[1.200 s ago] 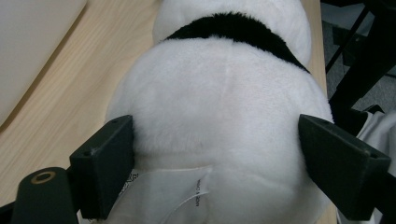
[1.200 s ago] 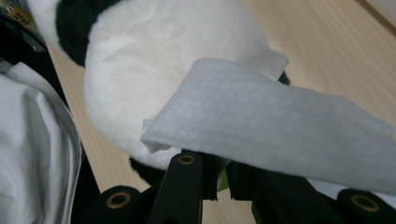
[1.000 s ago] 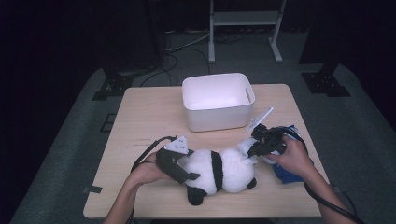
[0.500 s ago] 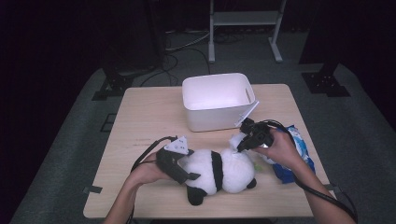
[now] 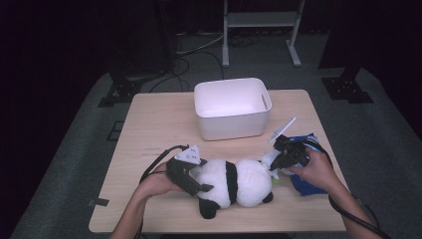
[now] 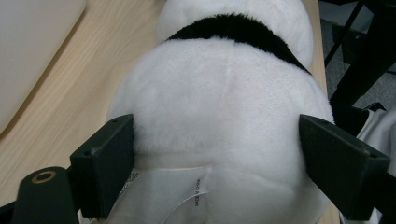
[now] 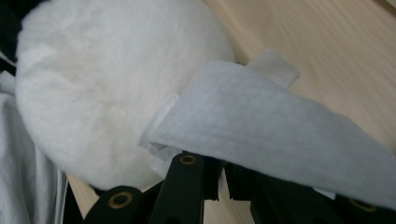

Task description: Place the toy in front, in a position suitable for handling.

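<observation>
The toy panda (image 5: pixel 234 181) lies on its side near the front of the table (image 5: pixel 154 129), and its long way runs from one gripper to the other. The left gripper (image 5: pixel 191 177) is at one end of the panda, and its jaws stand wide with the round white body squeezed between them. The right gripper (image 5: pixel 279 158) is at the other end, just past the panda, so the panda lies right in front of its tips. Its jaws are pinched together on a thin white wipe (image 7: pixel 261 126), and the wipe touches the panda's fur. So the right hand is the one nearer to the spot that the wipe will rub, I think, while the left one keeps the panda from sliding. The white bin (image 5: pixel 233 107) sits farther back, beyond both grippers and well apart from them. Something blue (image 5: pixel 306 181) lies under the right hand. The high view shows both hands, the whole panda and the bin. The left gripper view shows a small tag (image 6: pixel 187 196) on the panda, low between the jaws. The right gripper view shows the wipe lying soft against the fur.
</observation>
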`<state>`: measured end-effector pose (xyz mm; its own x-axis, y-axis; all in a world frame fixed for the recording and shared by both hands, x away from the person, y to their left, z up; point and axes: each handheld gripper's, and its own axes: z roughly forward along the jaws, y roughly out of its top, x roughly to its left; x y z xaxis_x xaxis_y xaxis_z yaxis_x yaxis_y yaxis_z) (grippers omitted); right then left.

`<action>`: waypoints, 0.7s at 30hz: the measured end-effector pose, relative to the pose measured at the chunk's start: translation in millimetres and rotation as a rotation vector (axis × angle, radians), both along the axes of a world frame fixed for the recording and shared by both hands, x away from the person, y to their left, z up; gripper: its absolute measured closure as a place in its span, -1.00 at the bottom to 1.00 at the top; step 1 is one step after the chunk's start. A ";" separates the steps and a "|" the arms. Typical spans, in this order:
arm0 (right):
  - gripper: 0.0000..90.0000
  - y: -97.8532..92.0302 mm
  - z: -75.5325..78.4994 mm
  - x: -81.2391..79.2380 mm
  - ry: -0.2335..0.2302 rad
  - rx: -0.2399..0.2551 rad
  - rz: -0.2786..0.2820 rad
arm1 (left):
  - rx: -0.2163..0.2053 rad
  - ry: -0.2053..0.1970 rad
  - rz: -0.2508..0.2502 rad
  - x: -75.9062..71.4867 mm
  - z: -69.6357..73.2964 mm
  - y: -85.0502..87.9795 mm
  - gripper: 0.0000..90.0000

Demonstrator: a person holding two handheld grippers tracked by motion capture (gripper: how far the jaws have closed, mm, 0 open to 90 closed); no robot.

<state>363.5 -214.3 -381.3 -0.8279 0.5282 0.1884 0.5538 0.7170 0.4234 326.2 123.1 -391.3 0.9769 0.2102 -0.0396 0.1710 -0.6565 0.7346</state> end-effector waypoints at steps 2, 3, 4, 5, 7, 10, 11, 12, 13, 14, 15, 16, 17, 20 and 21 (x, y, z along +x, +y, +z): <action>0.88 -1.0 3.7 -8.0 -0.014 0.000 0.008 | 0.000 -0.002 0.000 0.0 0.0 -0.5 -0.70; 0.88 -1.0 3.7 -8.0 -0.014 0.000 0.008 | 0.000 -0.004 0.000 0.0 0.0 -0.8 -0.70; 0.88 1.9 8.7 -14.0 -0.029 -0.009 0.018 | -0.002 -0.004 0.000 0.0 0.0 -1.1 -0.70; 0.88 3.2 10.5 -15.6 -0.034 -0.011 0.025 | -0.002 -0.003 -0.001 -0.1 -0.1 -1.0 -0.70; 0.88 9.0 15.8 -20.1 -0.053 -0.027 0.041 | 0.001 -0.004 -0.004 0.2 0.0 -0.7 -0.70; 0.88 14.8 20.7 -23.2 -0.067 -0.031 0.061 | 0.001 -0.004 -0.004 0.2 0.0 -0.9 -0.70; 0.88 20.7 25.8 -25.4 -0.078 -0.028 0.078 | 0.001 -0.004 -0.004 0.2 0.1 -1.3 -0.71; 0.88 20.7 25.8 -25.4 -0.078 -0.028 0.078 | 0.001 -0.004 -0.004 0.2 0.1 -1.3 -0.70; 0.88 28.2 29.8 -26.9 -0.082 -0.016 0.100 | 0.002 -0.004 -0.003 0.2 0.3 -1.6 -0.71; 0.88 31.7 30.8 -27.4 -0.083 -0.017 0.108 | 0.003 -0.004 -0.003 0.1 0.4 -1.9 -0.71; 0.88 36.9 31.7 -27.7 -0.087 -0.017 0.121 | 0.002 -0.003 -0.001 -0.1 0.4 -2.2 -0.71; 0.88 42.5 32.5 -28.0 -0.088 -0.018 0.134 | 0.002 -0.003 -0.001 -0.1 0.4 -2.2 -0.71; 0.88 49.8 32.9 -27.8 -0.091 -0.018 0.151 | 0.001 -0.005 0.003 -0.5 0.5 -2.7 -0.71; 0.88 60.0 33.9 -27.6 -0.091 -0.013 0.171 | 0.000 -0.005 0.004 -0.8 0.5 -3.0 -0.71; 0.88 73.5 34.2 -26.9 -0.092 -0.004 0.200 | -0.001 -0.007 0.004 -0.7 0.5 -3.1 -0.71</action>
<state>336.6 -140.8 -347.1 -0.9298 0.3527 0.1049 0.3596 0.8105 0.4624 325.5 120.0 -390.8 0.9763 0.2138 -0.0331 0.1685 -0.6554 0.7362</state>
